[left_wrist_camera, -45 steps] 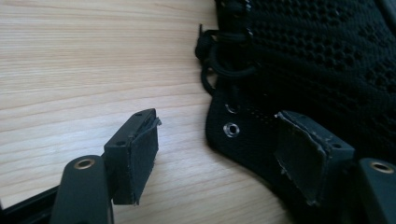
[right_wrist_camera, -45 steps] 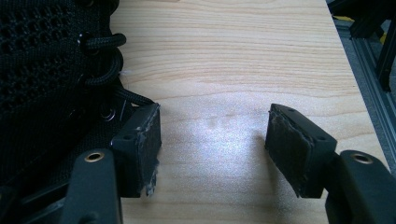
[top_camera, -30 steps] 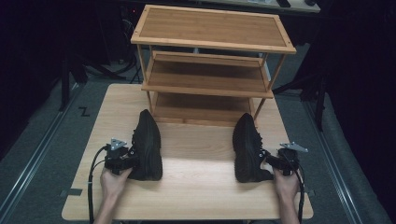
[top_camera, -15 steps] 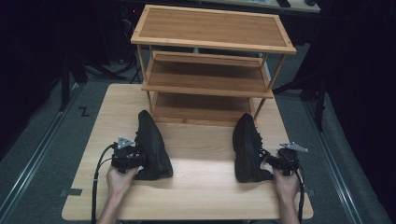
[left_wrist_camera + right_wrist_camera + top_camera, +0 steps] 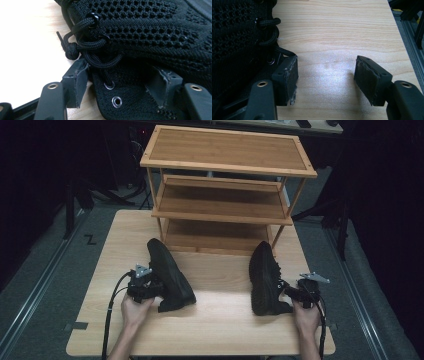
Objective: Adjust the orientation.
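**Two black shoes on the counter, one gripped**

A wooden shelf rack (image 5: pixel 225 195) stands at the back of the counter (image 5: pixel 215 330). In front of it lie two black shoes. The left shoe (image 5: pixel 170 275), angled, has its laced collar between the left gripper's (image 5: pixel 120 87) fingers, which are closed on it. The right shoe (image 5: pixel 265 277) lies just beside the right gripper (image 5: pixel 325 75), whose fingers are spread wide over bare wood, holding nothing.
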